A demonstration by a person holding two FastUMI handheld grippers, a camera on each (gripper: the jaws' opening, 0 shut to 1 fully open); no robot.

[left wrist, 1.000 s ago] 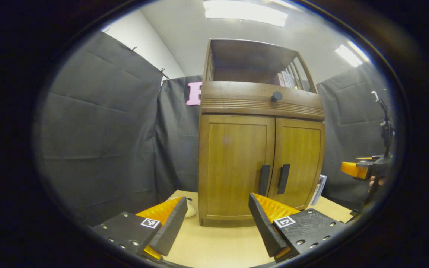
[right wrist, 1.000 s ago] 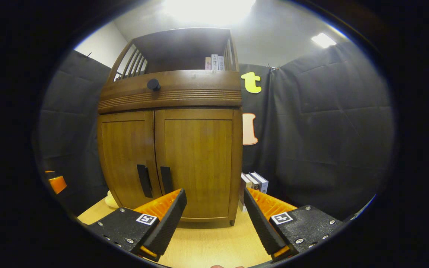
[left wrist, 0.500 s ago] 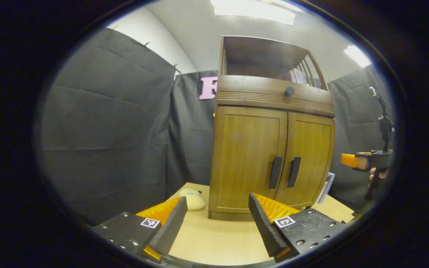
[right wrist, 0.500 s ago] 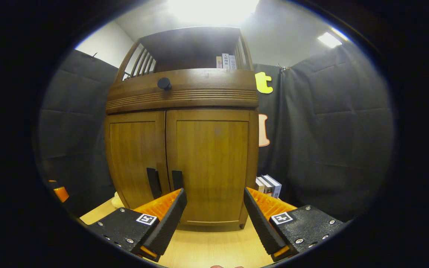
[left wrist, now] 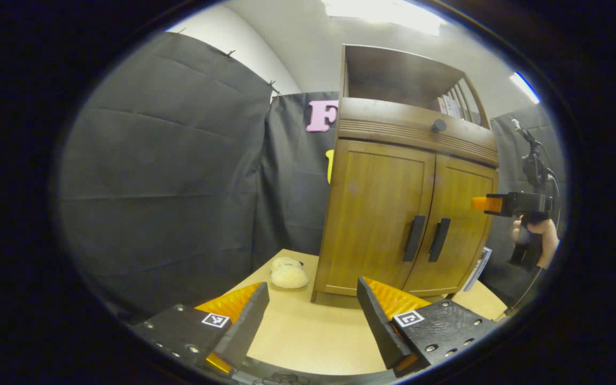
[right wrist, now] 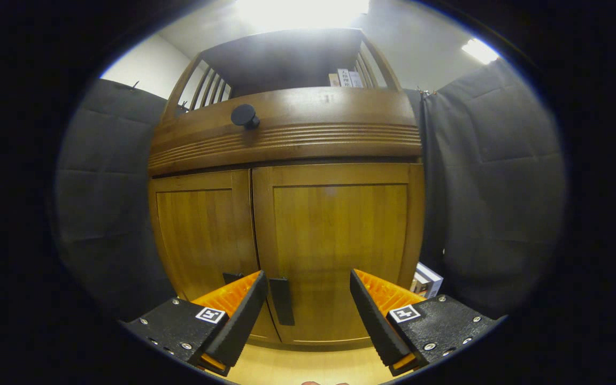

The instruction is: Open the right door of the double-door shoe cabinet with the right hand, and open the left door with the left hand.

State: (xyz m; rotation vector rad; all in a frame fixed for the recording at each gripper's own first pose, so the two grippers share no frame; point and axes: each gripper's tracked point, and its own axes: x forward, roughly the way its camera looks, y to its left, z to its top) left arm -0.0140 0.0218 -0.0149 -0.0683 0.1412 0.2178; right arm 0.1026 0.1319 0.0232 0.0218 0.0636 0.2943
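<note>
The wooden shoe cabinet (left wrist: 377,176) stands on the table with both doors closed. Each door carries a dark vertical handle: the left handle (left wrist: 414,238) and the right handle (left wrist: 439,239) sit side by side at the centre seam. My left gripper (left wrist: 310,315) is open and empty, well back from the cabinet and off to its left. Close in front of the right door (right wrist: 340,240), my right gripper (right wrist: 308,310) is open, with the right handle (right wrist: 281,301) just inside its left finger. The left gripper view also shows the right gripper (left wrist: 500,204), held by a hand (left wrist: 538,230).
A cream plush object (left wrist: 288,274) lies on the table (left wrist: 308,331) by the cabinet's left foot. Books (right wrist: 425,279) stand beside the cabinet's right side. A round dark knob (right wrist: 245,115) sits on the drawer front above the doors. Black cloth walls surround the booth.
The right gripper has moved closer to the cabinet, and the right handle now lies between its fingers. The left gripper has drawn back and turned left, so the cabinet sits farther right in its view.
</note>
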